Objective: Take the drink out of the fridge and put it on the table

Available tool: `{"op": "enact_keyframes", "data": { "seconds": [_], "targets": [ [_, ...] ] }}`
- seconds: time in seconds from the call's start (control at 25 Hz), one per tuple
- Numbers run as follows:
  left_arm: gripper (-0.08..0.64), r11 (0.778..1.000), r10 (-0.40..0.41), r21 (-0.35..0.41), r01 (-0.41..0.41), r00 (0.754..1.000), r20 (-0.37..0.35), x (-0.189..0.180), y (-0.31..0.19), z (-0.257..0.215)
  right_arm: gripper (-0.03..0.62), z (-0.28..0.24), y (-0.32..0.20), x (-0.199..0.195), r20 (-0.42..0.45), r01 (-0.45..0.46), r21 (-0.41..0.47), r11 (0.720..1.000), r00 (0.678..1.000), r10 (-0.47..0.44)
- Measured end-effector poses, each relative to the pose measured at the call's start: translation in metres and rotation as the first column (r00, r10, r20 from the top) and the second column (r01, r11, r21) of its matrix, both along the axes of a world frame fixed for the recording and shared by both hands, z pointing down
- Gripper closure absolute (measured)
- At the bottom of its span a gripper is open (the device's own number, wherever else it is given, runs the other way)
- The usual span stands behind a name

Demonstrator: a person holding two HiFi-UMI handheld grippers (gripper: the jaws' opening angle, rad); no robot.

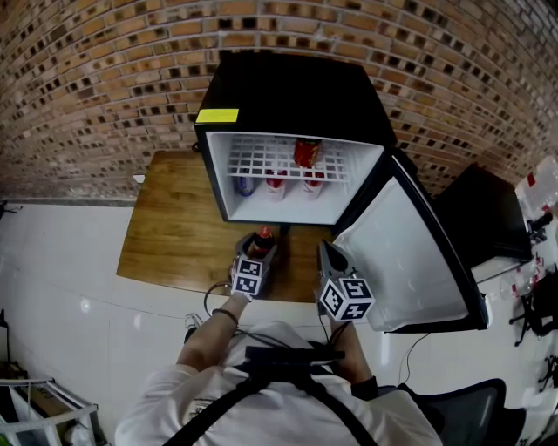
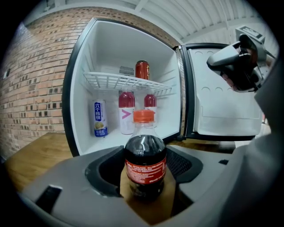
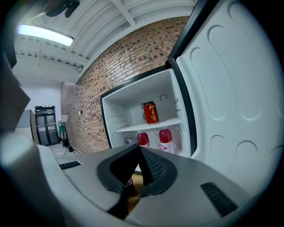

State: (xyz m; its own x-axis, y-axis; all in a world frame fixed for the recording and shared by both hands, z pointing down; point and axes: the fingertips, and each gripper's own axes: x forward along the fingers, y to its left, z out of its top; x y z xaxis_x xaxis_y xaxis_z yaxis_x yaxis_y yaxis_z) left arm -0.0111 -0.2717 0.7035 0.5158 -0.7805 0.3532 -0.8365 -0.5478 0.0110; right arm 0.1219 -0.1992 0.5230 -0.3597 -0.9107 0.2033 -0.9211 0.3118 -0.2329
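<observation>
One cola bottle (image 2: 144, 155), upright, is pinched in the left tool (image 2: 144, 175) between the open fridge (image 1: 296, 96) and the surface's (image 1: 174, 235) near edge, wood directly below. The right tool (image 3: 138, 153) is pressed together, empty.

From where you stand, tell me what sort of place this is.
Probably a studio or workshop room, not a home kitchen: a bare brick wall, a small black fridge standing on a low wooden table, and a strip light under exposed ceiling beams.
</observation>
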Motion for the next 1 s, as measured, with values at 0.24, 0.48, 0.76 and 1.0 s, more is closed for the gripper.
{"op": "enact_keyframes", "data": {
  "seconds": [0.24, 0.48, 0.76, 1.0],
  "targets": [
    [0.265, 1.0, 0.001, 0.009, -0.002, 1.0, 0.007, 0.0, 0.001, 0.002, 0.578, 0.001, 0.0, 0.0, -0.001, 0.0, -0.003, 1.0, 1.0, 0.0],
    [0.264, 0.999, 0.02, 0.028, -0.02, 0.999, 0.032, -0.002, 0.009, 0.004, 0.578, 0.002, -0.002, -0.005, 0.001, 0.01, -0.006, 1.0, 1.0, -0.01],
    [0.264, 0.999, 0.023, 0.032, -0.024, 0.999, 0.04, -0.004, 0.012, 0.005, 0.578, 0.001, -0.001, -0.007, 0.004, 0.016, -0.004, 1.0, 1.0, -0.016],
    [0.256, 0.999, 0.038, 0.029, -0.039, 0.999, 0.018, -0.004, 0.013, -0.004, 0.578, 0.002, 0.001, -0.007, 0.003, 0.02, -0.003, 1.0, 1.0, -0.02]
  ]
}}
